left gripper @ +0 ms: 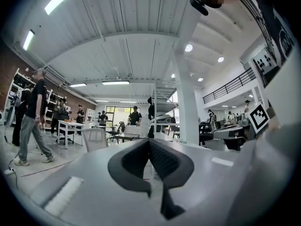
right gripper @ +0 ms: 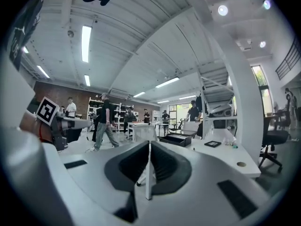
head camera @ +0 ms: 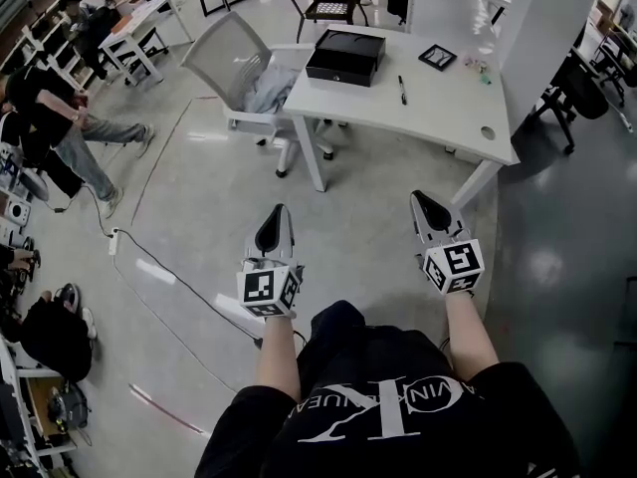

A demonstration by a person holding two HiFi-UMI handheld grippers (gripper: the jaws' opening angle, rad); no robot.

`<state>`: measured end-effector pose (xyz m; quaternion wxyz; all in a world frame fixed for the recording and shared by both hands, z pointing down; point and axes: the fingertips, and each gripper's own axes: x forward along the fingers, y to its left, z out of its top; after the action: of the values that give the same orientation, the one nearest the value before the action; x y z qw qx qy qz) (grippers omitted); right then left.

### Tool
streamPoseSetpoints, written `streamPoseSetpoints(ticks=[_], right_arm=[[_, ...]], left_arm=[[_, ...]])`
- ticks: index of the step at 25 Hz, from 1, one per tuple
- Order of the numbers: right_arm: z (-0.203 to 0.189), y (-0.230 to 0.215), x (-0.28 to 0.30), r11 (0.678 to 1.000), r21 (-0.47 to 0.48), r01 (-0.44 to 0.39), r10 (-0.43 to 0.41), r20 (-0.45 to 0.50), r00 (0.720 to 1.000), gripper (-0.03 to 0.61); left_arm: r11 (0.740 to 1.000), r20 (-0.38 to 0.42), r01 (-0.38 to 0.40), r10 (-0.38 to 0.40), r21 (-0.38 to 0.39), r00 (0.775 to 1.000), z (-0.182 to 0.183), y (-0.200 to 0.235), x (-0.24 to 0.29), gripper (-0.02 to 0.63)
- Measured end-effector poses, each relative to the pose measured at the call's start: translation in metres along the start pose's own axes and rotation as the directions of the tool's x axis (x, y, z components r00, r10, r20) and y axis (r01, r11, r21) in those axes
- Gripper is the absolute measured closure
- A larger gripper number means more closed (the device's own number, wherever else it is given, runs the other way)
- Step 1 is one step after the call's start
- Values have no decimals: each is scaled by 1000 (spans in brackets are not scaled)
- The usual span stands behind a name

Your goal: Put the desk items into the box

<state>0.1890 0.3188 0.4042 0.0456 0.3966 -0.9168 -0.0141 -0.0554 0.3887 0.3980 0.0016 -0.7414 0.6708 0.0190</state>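
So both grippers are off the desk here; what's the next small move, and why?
Probably step toward the desk: the left gripper and right gripper are shut and empty, held short of it, while the pen and open black box sit untouched on top.

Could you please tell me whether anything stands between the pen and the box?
Nothing visible does: only bare desk lies between the pen and the box. The left claw and right claw, both shut, are short of the desk, over the floor.
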Motion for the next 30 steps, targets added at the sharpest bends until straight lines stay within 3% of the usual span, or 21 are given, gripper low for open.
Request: streamPoseSetpoints(ticks=[8, 11, 13, 30], right_arm=[[15, -13, 18, 1000, 21, -12, 12, 25, 1000, 554], [6, -22, 32, 999, 28, -16, 15, 26, 1000, 494], [2, -28, 43, 999, 30, -12, 11, 20, 1000, 494], [-14, -109, 183, 991, 85, 108, -102, -69, 992, 479]], left_arm=[[1000, -3, 8, -8, 0, 1000, 6, 2, 18, 603], [1000, 0, 15, -15, 2, 1000, -3, 5, 34, 603], [1000, 1, 18, -18, -1, 1000, -6, 10, 48, 603], [994, -29, 93, -95, -59, 995, -15, 85, 220, 603]])
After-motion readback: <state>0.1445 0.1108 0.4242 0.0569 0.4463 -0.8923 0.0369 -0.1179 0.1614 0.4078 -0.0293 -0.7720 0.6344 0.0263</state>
